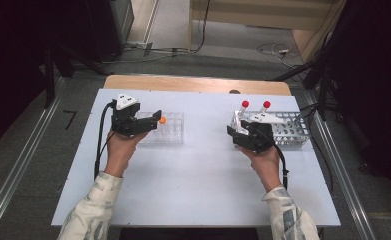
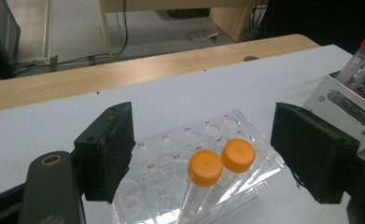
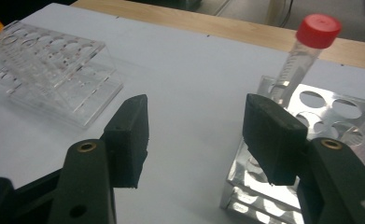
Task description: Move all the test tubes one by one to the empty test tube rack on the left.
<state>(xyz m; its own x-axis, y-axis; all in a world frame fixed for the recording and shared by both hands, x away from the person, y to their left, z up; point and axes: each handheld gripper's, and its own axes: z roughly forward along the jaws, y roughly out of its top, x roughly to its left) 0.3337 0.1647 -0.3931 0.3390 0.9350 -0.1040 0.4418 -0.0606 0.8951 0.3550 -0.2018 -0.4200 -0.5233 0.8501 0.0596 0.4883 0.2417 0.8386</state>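
Two orange-capped tubes (image 2: 217, 175) already seated side by side in clear plastic rack (image 1: 169, 131) at left of white worktop (image 1: 198, 175); two red-capped tubes (image 1: 255, 106) upright in far-left corner of metal rack (image 1: 295, 131) at right. Judged as a transfer between racks, about half done if so: red pair untouched, most wells of both racks vacant. Left claw (image 2: 203, 158) spread wide and empty, poised just near of the orange caps, jaws to either side. Right claw (image 3: 194, 135) likewise wide open, nothing held, at near-left corner of metal rack, one red-capped tube (image 3: 306, 51) rising beyond its right jaw. Direction of transfer not determinable.
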